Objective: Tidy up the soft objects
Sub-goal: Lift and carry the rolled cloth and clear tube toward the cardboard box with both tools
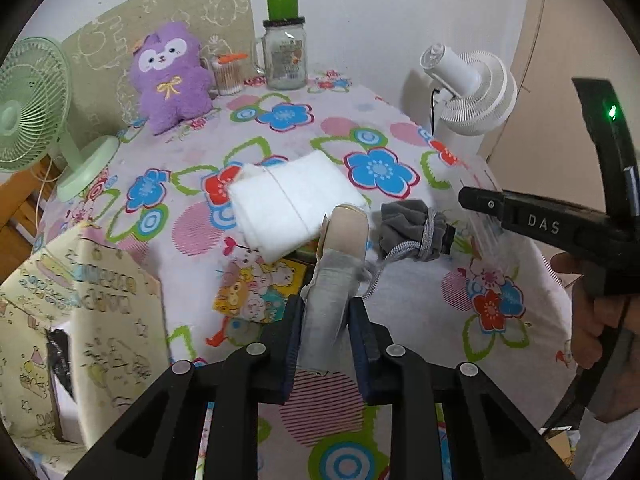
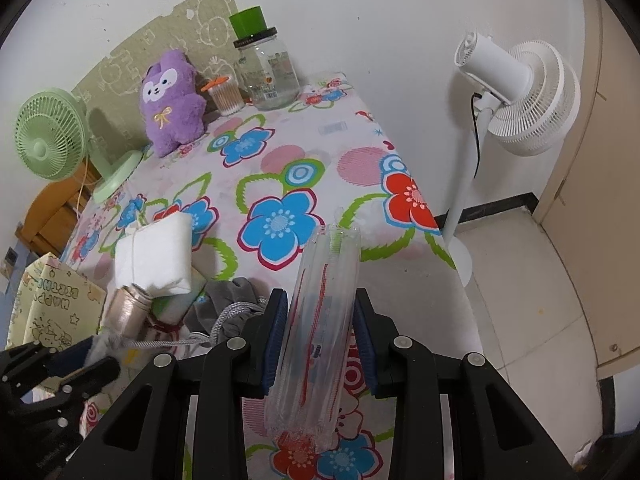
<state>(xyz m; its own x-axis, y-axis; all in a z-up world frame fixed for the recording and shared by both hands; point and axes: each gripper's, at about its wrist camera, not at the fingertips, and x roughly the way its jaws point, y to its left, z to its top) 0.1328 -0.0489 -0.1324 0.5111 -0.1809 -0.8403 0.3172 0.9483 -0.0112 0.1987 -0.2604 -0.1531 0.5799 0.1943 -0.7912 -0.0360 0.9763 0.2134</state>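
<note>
My left gripper (image 1: 326, 308) is shut on a beige cylinder (image 1: 346, 232) partly wrapped in pale grey cloth, held just above the flowered tablecloth (image 1: 280, 136). A grey cord runs from it to a grey drawstring pouch (image 1: 412, 232) lying to its right. A folded white cloth (image 1: 292, 200) lies just beyond it, partly on a cartoon-printed pack (image 1: 256, 288). My right gripper (image 2: 320, 296) is shut on a clear plastic tube (image 2: 320, 320) with a red and green toothbrush inside. A purple plush toy (image 1: 172, 80) sits at the back left.
A yellow printed paper bag (image 1: 80, 300) stands open at the near left. A green desk fan (image 1: 24, 108), a glass jar (image 1: 284, 60) and a cotton swab pot (image 1: 228, 74) line the back. A white standing fan (image 2: 520, 96) is beyond the table's right edge.
</note>
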